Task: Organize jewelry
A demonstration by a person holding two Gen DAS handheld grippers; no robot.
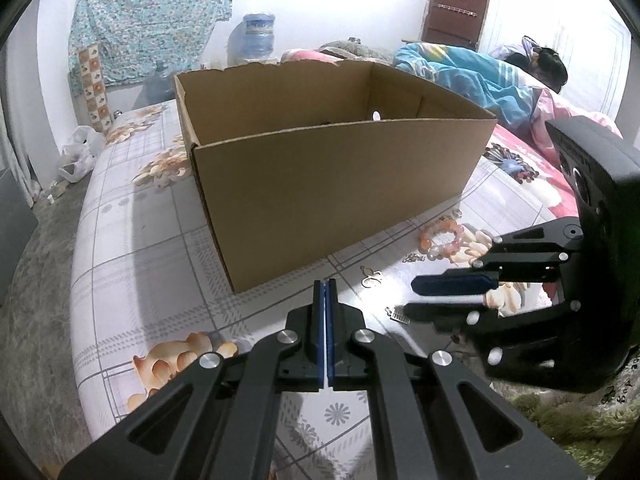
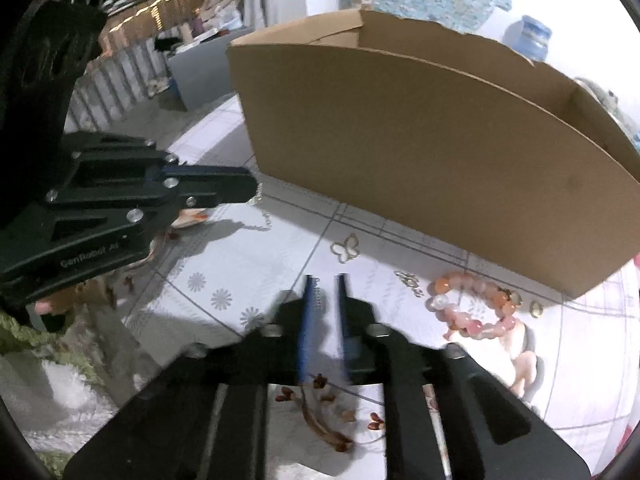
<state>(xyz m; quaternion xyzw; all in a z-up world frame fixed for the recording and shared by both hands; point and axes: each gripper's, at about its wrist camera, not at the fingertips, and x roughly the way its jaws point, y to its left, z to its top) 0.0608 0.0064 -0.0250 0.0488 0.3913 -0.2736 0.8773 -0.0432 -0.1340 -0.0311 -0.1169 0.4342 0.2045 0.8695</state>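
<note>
2 grippers work in front of one open cardboard box (image 1: 336, 184), which we take as our landmark on the flower-print bedsheet (image 1: 132, 240). Left of the box's near corner the sheet carries only its printed shells. Straight in front of that corner we see the left gripper (image 1: 325, 286) with its blue pads pressed flat together, nothing between them, its tips hanging just short of the box wall. To the right of that corner, along the foot of the box's long side, the jewelry lies loose on the sheet: a small gold butterfly pendant (image 2: 346, 247) nearest the corner, then a little heap of silver chain (image 2: 409, 281), then a bracelet of pink and orange beads (image 2: 474, 307), and beyond it a small gold ring (image 2: 536, 309), all outside the box and near its wall. The right gripper (image 2: 325, 280) points down at the sheet in front of the pendant, on the side away from the box; its jaws stand narrowly apart, and a small silver comb-like charm (image 1: 400, 314) sits at its left finger tip, though blur keeps us from telling whether the pads touch it. Inside the box we make out only a small pale spot on the far wall.
</note>
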